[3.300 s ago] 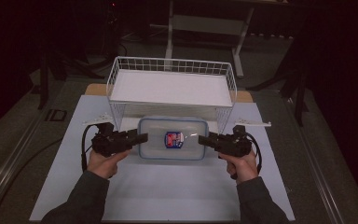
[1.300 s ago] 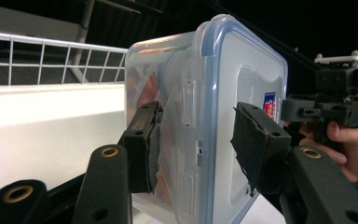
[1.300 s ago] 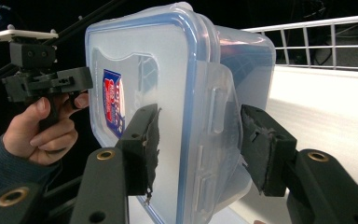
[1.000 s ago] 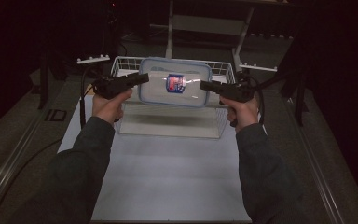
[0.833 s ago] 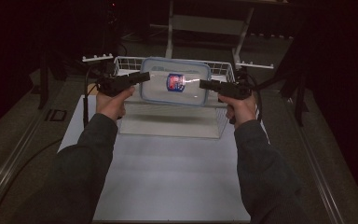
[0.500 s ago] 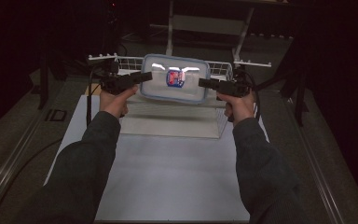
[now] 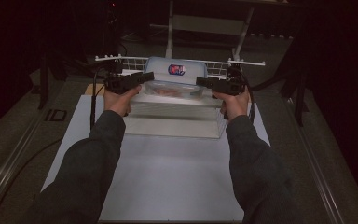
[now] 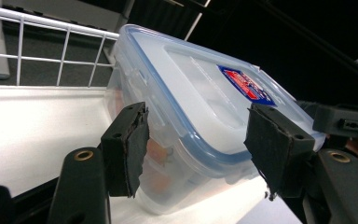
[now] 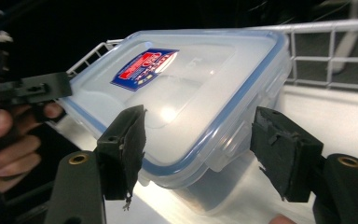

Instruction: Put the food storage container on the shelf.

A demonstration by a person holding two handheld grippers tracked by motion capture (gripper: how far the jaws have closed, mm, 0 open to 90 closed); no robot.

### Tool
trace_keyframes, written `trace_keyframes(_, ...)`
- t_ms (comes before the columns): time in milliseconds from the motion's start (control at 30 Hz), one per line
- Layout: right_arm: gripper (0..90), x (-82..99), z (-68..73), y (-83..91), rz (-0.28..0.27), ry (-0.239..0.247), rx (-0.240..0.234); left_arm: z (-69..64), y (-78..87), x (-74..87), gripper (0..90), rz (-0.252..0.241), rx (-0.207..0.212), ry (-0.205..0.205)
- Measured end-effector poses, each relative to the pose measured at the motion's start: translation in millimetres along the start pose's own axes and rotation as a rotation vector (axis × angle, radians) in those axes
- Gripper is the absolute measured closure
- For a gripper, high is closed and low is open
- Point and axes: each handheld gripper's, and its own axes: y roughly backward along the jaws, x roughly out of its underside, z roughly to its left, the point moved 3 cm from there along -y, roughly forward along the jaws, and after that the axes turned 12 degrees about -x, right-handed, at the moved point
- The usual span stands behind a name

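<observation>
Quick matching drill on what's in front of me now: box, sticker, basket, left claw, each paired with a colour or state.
1 box
2 sticker
3 basket
4 left claw

a white wire
b open, astride a box corner
c clear, blue-rimmed lid, tilted
d red and blue

Pairs: 1-c, 2-d, 3-a, 4-b
</observation>
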Motion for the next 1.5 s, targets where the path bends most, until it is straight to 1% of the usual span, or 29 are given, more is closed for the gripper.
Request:
trace_keyframes(100,33.9,-1.4,6.9,5.6,-0.008,0.047,0.025,0.0,8.2,-1.5,37.7,-0.005,-0.011,-0.033)
trace_keyframes(200,33.9,-3.2,13.3,14.2,-0.006,0.086,0.042,4.3,17.6,-3.9,37.7,-0.008,-0.023,-0.061)
trace_keyframes(233,33.9,-3.3,15.5,16.9,0.002,0.102,0.050,5.8,20.8,-4.6,37.7,-0.009,-0.027,-0.067)
trace_keyframes(300,32.3,-2.5,20.1,20.9,0.030,0.152,0.071,7.9,27.1,-5.3,38.0,-0.008,-0.041,-0.091)
trace_keyframes(333,31.5,-1.3,23.0,22.1,0.054,0.181,0.081,8.0,30.1,-5.2,37.9,-0.008,-0.055,-0.109)
trace_keyframes(367,30.7,0.3,25.7,23.1,0.082,0.214,0.088,7.5,33.5,-4.7,37.4,-0.007,-0.062,-0.136)
trace_keyframes(433,29.8,4.0,31.7,25.6,0.127,0.267,0.105,5.5,40.0,-2.0,37.3,-0.001,-0.080,-0.198)
trace_keyframes(467,29.5,5.7,34.6,27.4,0.139,0.288,0.107,4.7,43.5,-0.4,37.2,-0.001,-0.093,-0.228)
trace_keyframes(500,29.2,7.4,37.3,29.4,0.146,0.301,0.103,4.2,47.1,1.3,37.1,-0.002,-0.101,-0.250)
trace_keyframes(600,28.6,13.7,43.1,35.5,0.166,0.318,0.090,4.4,58.2,7.6,36.1,-0.008,-0.119,-0.298)
trace_keyframes(633,28.2,16.7,44.5,37.5,0.173,0.323,0.091,5.8,61.8,10.1,35.7,-0.011,-0.133,-0.315)
trace_keyframes(667,28.0,20.3,45.8,40.2,0.178,0.327,0.091,7.6,65.7,13.2,35.5,-0.015,-0.143,-0.325)
trace_keyframes(767,27.2,35.6,48.3,48.6,0.177,0.327,0.084,14.8,76.9,24.4,35.1,-0.013,-0.151,-0.334)
trace_keyframes(867,26.5,55.2,46.8,57.2,0.182,0.325,0.086,20.5,89.8,38.8,34.9,-0.014,-0.156,-0.345)
trace_keyframes(933,26.1,69.8,44.7,62.6,0.196,0.324,0.101,23.8,98.7,50.5,34.9,-0.016,-0.156,-0.352)
trace_keyframes(967,25.9,77.5,43.8,65.5,0.201,0.327,0.107,25.5,103.1,56.8,34.8,-0.015,-0.162,-0.358)
trace_keyframes(1033,25.5,93.1,42.2,71.2,0.212,0.323,0.111,30.3,111.7,70.1,34.8,-0.020,-0.169,-0.355)
trace_keyframes(1100,25.2,108.4,40.5,76.9,0.225,0.330,0.124,36.4,119.7,84.7,34.9,-0.024,-0.195,-0.360)
trace_keyframes(1167,25.1,123.2,39.4,83.5,0.226,0.333,0.130,43.0,125.9,100.5,34.8,-0.018,-0.211,-0.353)
trace_keyframes(1233,25.1,137.3,38.0,89.8,0.215,0.316,0.126,48.5,130.1,117.4,34.8,-0.002,-0.235,-0.356)
trace_keyframes(1333,25.0,159.4,34.3,95.5,0.223,0.306,0.140,51.5,136.4,144.2,34.9,-0.018,-0.270,-0.361)
trace_keyframes(1400,24.7,173.9,32.1,97.7,0.228,0.291,0.142,52.1,138.6,162.3,35.0,-0.019,-0.278,-0.365)
trace_keyframes(1500,23.6,192.5,29.2,100.4,0.225,0.270,0.138,54.9,138.4,187.2,34.9,0.006,-0.279,-0.359)
